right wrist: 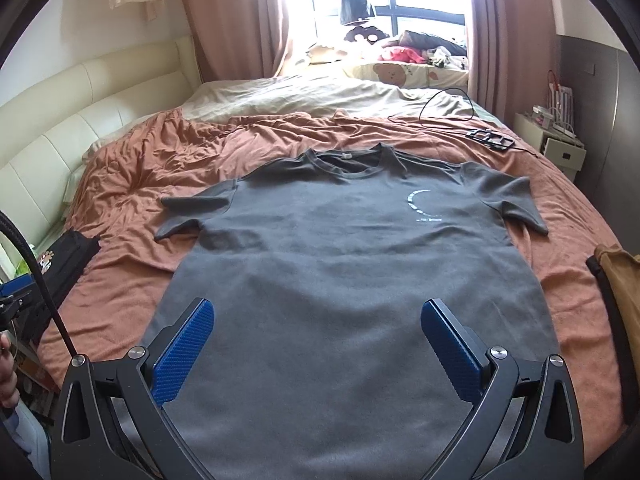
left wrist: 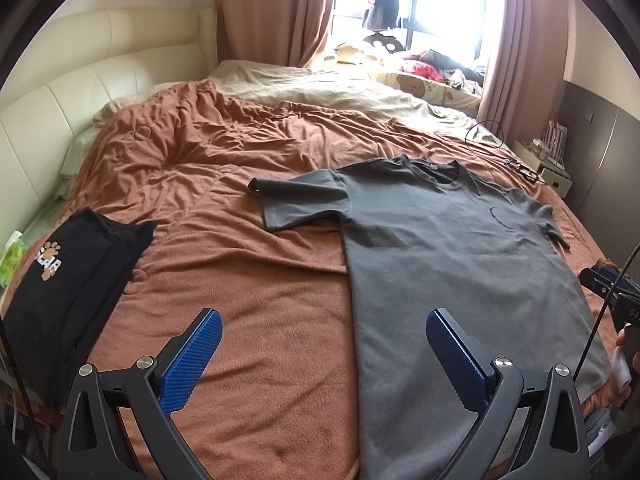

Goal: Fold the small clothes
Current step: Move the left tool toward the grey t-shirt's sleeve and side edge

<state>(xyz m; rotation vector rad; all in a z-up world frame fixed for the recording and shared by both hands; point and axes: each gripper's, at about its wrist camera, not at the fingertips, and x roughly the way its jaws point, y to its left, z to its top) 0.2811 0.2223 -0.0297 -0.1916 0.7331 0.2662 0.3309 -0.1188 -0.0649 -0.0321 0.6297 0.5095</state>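
A grey T-shirt (right wrist: 344, 264) is lying flat and face up on the rust-orange bedspread (left wrist: 224, 184), its collar pointing toward the window and its hem reaching toward the near edge of the bed, with both short sleeves spread out to the sides and a pale curved print showing on its chest. The right gripper (right wrist: 318, 344) is hovering above the lower part of the shirt with its blue-padded jaws standing wide apart and holding nothing. The left gripper (left wrist: 324, 354) is hanging over the shirt's left edge, its jaws likewise spread wide and empty, one finger over bare bedspread and the other over the grey cloth. Well to the left of the shirt, a folded black garment (left wrist: 68, 280) with a paw-print design is sitting near the edge of the bed, and a green tissue pack (left wrist: 12, 256) is lying just beyond it by the cream padded headboard (left wrist: 76, 92). Farther back, a beige sheet (right wrist: 320, 96) is covering the rest of the bed, a black cable (right wrist: 448, 108) is looping across it, and a bear-print pillow (right wrist: 404, 74) is resting below the bright window between pink curtains (right wrist: 236, 20). A mustard-brown cloth (right wrist: 620, 280) is showing at the right edge of the right wrist view.
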